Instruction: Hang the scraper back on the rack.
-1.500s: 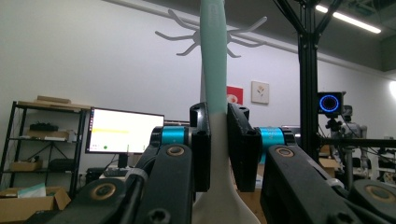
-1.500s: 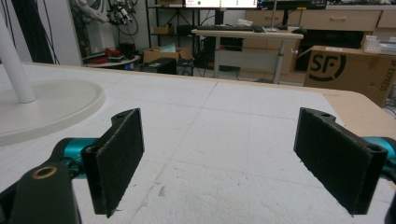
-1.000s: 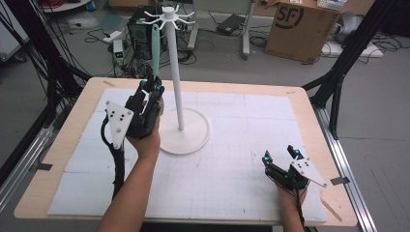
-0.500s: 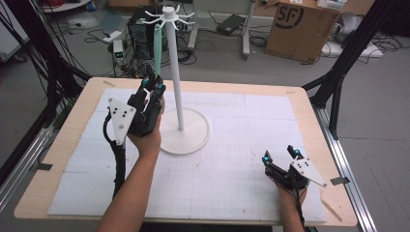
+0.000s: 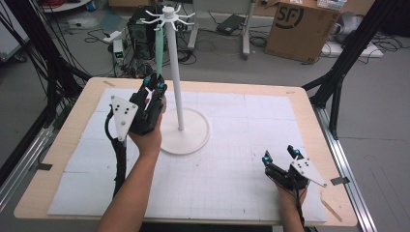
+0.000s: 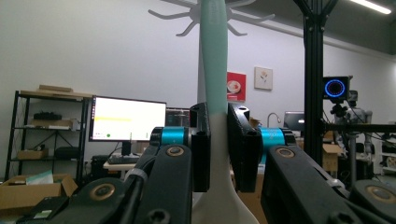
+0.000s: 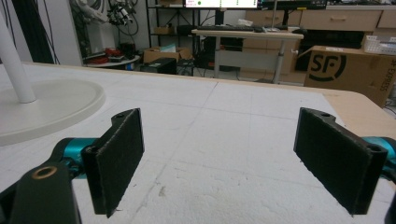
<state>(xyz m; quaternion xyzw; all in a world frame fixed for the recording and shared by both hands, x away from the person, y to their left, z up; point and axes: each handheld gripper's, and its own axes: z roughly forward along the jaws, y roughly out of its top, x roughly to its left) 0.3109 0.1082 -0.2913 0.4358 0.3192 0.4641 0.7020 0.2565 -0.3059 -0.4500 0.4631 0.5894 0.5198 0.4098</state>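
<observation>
Hanging the green spatula on the stand

The right gripper [image 5: 282, 155] rests wide open and empty on the table [image 5: 241, 193]; the left gripper [image 5: 153, 88] clamps the spatula [image 6: 214, 70], which hangs, probably hooked, from the stand [image 5: 172, 72]. Next: let go and back off. Beyond, a box [image 5: 300, 24] reads "SF".

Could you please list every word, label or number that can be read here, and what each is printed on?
"SF": on the cardboard box on the floor beyond the table, again in the right gripper view.
Small print on that box's side: too blurred to read.
Monitor text, red wall poster: unreadable.
</observation>
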